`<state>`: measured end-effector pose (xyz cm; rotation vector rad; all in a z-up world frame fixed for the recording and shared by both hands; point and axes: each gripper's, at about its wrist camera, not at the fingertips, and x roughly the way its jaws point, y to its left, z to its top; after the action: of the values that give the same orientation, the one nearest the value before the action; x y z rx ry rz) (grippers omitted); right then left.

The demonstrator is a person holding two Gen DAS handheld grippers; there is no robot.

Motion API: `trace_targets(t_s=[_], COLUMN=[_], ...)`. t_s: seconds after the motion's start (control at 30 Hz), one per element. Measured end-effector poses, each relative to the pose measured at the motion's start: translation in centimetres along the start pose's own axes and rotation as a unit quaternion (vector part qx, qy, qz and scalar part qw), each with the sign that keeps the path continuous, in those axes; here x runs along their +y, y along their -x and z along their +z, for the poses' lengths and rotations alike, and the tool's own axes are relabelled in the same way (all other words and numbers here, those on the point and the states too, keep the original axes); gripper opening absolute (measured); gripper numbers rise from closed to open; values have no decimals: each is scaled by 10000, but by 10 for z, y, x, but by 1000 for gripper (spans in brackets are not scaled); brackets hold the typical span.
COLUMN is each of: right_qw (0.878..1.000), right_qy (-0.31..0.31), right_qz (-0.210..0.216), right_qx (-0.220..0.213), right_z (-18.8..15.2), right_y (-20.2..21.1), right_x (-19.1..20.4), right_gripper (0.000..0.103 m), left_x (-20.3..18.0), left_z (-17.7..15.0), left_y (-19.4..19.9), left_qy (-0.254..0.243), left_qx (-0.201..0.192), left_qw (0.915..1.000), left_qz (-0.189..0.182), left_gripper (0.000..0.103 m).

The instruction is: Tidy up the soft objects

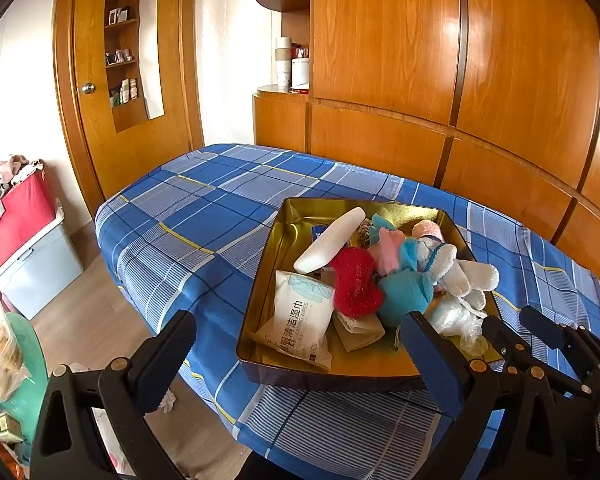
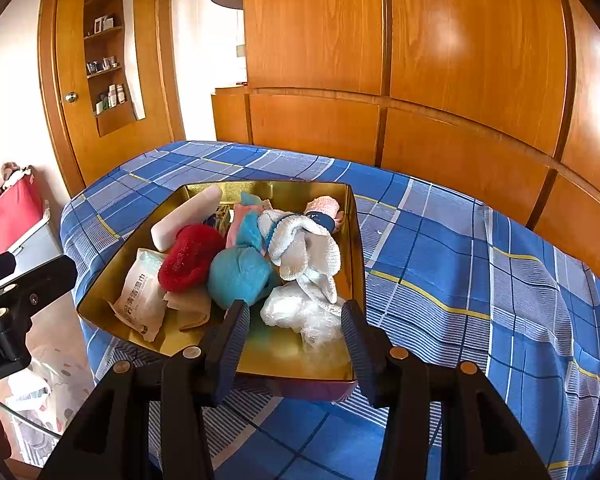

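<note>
Plaid bedspread (image 2: 440,248) before wooden wardrobe (image 2: 460,60).

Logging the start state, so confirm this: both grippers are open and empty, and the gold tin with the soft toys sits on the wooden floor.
One detail is wrong. The gold tin sits on the blue plaid bed, not the floor; the right wrist view shows it. The left gripper and right gripper are indeed open and empty, and the soft toys are in the tin.

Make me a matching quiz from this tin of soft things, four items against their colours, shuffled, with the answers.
Items:
1. heart cushion
2. wet wipes pack
3. round plush
4. tray

Colours:
A. gold
B. teal
C. red
D. white

Pairs: 1-C, 2-D, 3-B, 4-A
</note>
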<state>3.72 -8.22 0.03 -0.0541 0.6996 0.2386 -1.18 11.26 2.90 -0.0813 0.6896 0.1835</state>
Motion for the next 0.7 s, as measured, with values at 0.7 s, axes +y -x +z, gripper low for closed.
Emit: trace_targets(t_s=[0.7], right_qw=[10000], right_qy=[-18], right_qz=[13], right_qx=[17], right_z=[-2], right_y=[0], right_x=[0], right_gripper=[48], left_x=[1], left_z=[-2], left_y=[0], left_qy=[-7], left_qx=[29], left_qw=[10000], left_qz=[1], left_gripper=[102])
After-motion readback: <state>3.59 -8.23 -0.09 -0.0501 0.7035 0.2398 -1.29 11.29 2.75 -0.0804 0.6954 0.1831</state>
